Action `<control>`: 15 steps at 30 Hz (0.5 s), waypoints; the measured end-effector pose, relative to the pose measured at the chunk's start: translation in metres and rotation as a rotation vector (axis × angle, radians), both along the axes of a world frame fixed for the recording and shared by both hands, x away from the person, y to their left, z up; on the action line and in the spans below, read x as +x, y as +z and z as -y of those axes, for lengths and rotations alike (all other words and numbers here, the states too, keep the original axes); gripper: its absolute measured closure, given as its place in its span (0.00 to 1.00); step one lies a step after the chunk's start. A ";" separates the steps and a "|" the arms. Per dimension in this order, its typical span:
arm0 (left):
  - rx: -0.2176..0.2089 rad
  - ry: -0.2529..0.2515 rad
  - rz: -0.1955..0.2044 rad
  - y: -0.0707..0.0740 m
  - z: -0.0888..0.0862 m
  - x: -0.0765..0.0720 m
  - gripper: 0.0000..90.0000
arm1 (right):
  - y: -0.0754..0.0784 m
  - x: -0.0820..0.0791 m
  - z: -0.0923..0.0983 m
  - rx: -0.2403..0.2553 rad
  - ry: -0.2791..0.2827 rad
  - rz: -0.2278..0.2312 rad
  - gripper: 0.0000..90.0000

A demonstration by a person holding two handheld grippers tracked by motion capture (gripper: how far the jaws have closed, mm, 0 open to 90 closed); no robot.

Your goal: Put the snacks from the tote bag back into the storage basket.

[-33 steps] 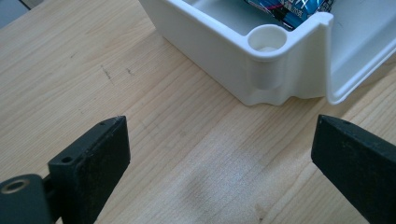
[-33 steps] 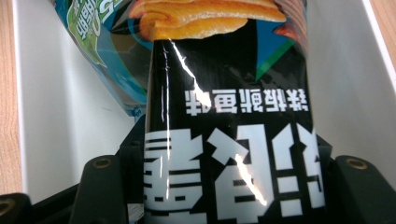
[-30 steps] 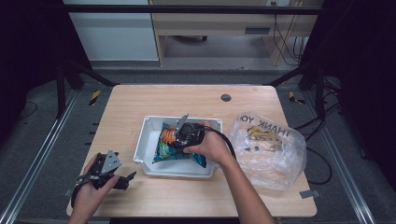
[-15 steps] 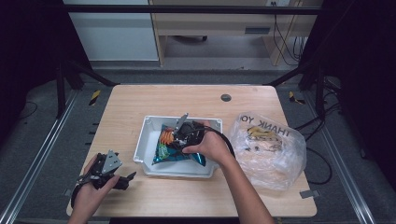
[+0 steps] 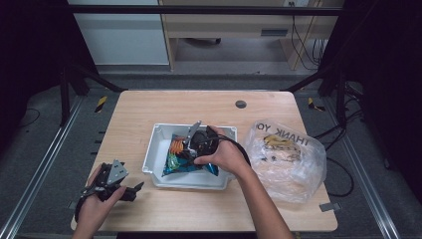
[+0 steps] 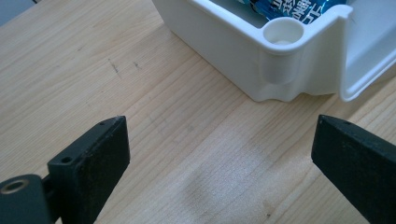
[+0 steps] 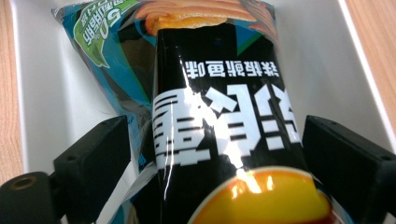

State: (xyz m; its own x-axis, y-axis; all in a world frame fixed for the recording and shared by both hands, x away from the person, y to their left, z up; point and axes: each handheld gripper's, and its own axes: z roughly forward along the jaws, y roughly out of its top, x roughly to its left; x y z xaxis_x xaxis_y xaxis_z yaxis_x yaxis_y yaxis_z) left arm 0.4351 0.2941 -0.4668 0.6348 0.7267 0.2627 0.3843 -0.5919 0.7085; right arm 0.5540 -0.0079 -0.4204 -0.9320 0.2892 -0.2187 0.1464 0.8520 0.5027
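Right gripper [image 5: 191, 144]: held over the white tub [image 5: 155, 149] at the middle of the table [image 5: 149, 107]; its jaws have just been opening and are now spread wide, with the black snack bag [image 7: 219, 135] lying between them and a gap seen on each side, so nothing is gripped.
Black snack bag: laid lengthwise inside the white tub, on top of a blue snack bag [image 7: 100, 51]; in the right gripper view its white lettering is seen upside down.
Blue snack bag: partly covered by the black one, its corner pushed towards the tub's wall.
Left gripper [image 5: 134, 188]: rested on the table near the front left corner, jaws spread wide with bare wood between them, nothing held; it is pointed at the tub's near corner [image 6: 282, 37], which is apart from its jaws.
White tub: walls are raised on all sides of the bags, so the bags are hemmed in by the rim.
Clear plastic bag [image 5: 288, 159]: crumpled just to the right of the tub, printed with "THANK YOU", beside the right forearm.
Round grey cap [image 5: 241, 104]: set in the table beyond the tub, well apart from both grippers.
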 end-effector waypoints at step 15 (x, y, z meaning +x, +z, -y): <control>-0.004 0.004 -0.001 0.000 0.000 0.000 0.04 | 0.021 -0.010 0.016 0.061 -0.032 0.044 0.08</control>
